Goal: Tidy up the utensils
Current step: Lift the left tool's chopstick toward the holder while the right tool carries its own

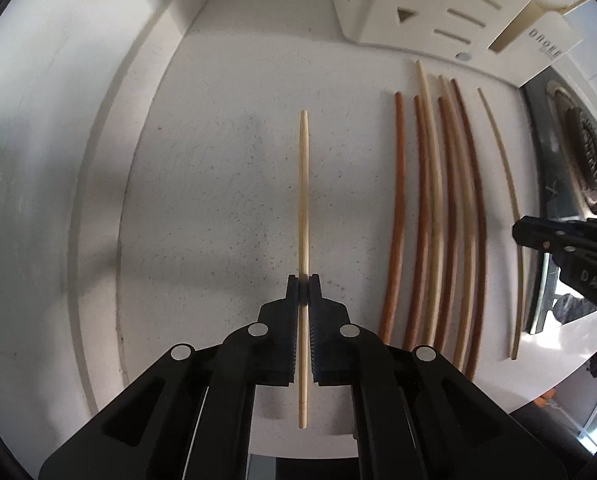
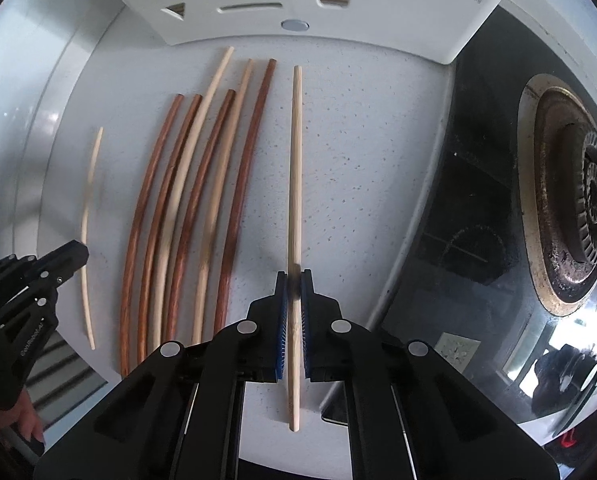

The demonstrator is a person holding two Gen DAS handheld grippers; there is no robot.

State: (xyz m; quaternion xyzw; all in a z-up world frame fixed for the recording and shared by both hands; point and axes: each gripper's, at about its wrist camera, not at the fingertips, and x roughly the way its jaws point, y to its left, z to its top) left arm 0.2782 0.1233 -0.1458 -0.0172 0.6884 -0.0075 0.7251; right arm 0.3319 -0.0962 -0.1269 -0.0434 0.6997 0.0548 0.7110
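Each hand had a single pale chopstick pinched between closed jaws. The left gripper [image 1: 303,292] was clamped on a light chopstick [image 1: 303,200] that lay well to the left of the bundle of chopsticks [image 1: 438,216], taken towards its thick butt end, so that most of the length ran forward of the pads towards the white utensil holder [image 1: 430,4] lying on its side beyond the bundle. The right gripper [image 2: 294,286] was closed on another pale chopstick [image 2: 294,168] just to the right of that bundle, again gripped nearer the butt than the tip, the tip pointing at the holder's mouth. On the far side of this stick from the bundle, the gas burner [image 2: 578,200] sat in the black hob.

By the look of them, these were thin bamboo or wooden sticks: very light, stiff, and smooth enough to roll or swivel between the pads. A grip close to one end left a long lever, so the free tip would probably dip or swing on any quick turn; a hold nearer the middle should balance better. Squeezing across the thicker part seemed safest, since the tapered tip offered little to bite on. The remaining bundle, brown and pale mixed, rested on the speckled counter [image 1: 218,160] just short of the holder, sticks touching side by side, so picking one singly would likely nudge its neighbours
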